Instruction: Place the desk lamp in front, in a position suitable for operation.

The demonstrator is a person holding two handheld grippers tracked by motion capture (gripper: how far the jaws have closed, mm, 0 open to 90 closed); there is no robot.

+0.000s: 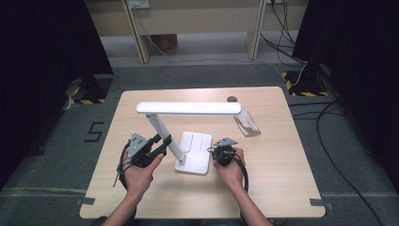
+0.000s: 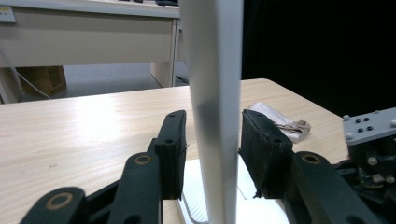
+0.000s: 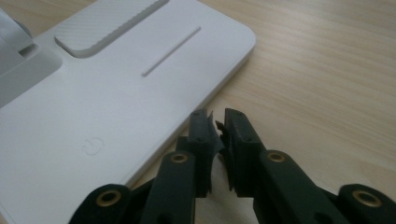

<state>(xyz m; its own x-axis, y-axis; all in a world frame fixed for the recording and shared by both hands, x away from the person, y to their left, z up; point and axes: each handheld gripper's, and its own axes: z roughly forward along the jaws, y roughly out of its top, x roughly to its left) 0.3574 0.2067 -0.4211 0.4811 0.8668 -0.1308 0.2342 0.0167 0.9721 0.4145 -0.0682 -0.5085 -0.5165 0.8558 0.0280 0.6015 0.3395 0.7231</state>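
My high view looks forward and down on the whole table [image 1: 282, 155] from above. My left gripper view sits low, close on the lamp arm [image 2: 215, 116], facing the far desk. My right gripper view tilts down, very near the lamp base [image 3: 93, 107]. All three share the lamp.

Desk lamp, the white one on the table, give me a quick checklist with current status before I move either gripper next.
1. Left gripper around the lamp arm: ok, a jaw stands on each side of it.
2. Left jaws clamped on the arm: cannot tell, slight gaps seem to show.
3. Right gripper free: ok, jaws nearly together, holding nothing.
4. Right gripper over the power button: not ok, it sits at the lamp base edge.
5. Base flat on the table: ok.
6. Cloth clear of the lamp: ok.
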